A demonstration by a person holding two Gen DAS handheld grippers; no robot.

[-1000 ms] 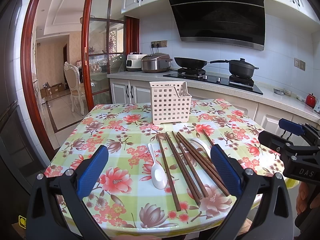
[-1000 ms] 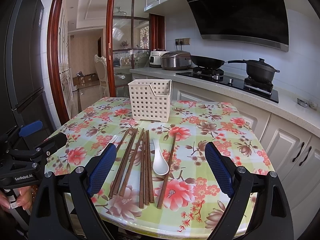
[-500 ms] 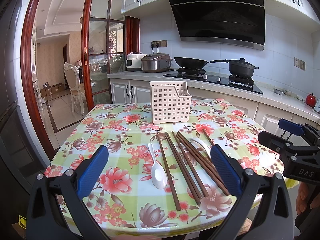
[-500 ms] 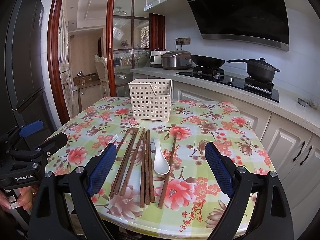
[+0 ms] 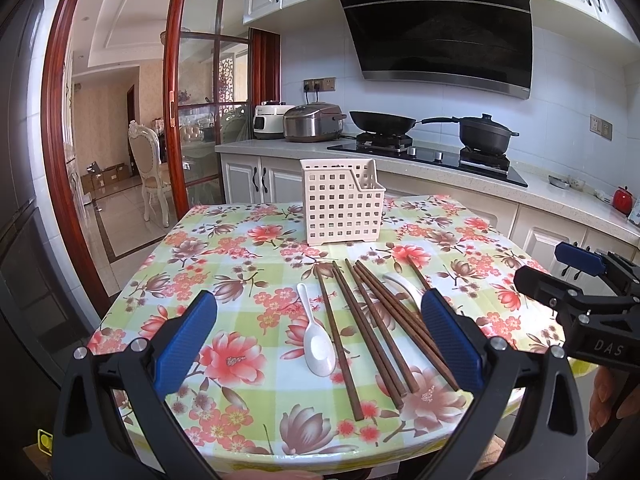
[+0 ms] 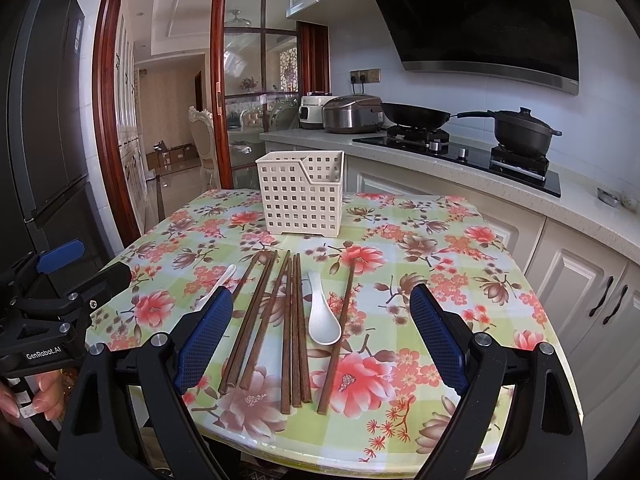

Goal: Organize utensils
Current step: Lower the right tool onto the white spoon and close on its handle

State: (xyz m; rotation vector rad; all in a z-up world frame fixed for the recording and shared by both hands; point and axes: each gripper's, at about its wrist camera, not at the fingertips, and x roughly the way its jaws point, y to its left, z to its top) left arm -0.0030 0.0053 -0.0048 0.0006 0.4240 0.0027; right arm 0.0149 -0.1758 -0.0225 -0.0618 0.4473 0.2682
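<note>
Several brown wooden chopsticks (image 5: 372, 328) (image 6: 290, 320) lie side by side on the floral table. Two white spoons lie among them: one (image 5: 316, 340) left of the chopsticks, which shows far left in the right wrist view (image 6: 218, 286), the other (image 5: 400, 284) (image 6: 322, 318) between chopsticks on the right. A white perforated holder (image 5: 342, 206) (image 6: 302, 196) stands upright behind them. My left gripper (image 5: 318, 344) is open and empty above the table's near edge. My right gripper (image 6: 318, 340) is open and empty too, to the right of the left one (image 5: 576, 280).
The round table's floral cloth (image 5: 224, 264) ends at a near edge (image 6: 360, 452). Behind it runs a counter (image 5: 552, 196) with a hob, wok, black pot and rice cookers. A glass door and a dining chair (image 5: 150, 176) stand at the left.
</note>
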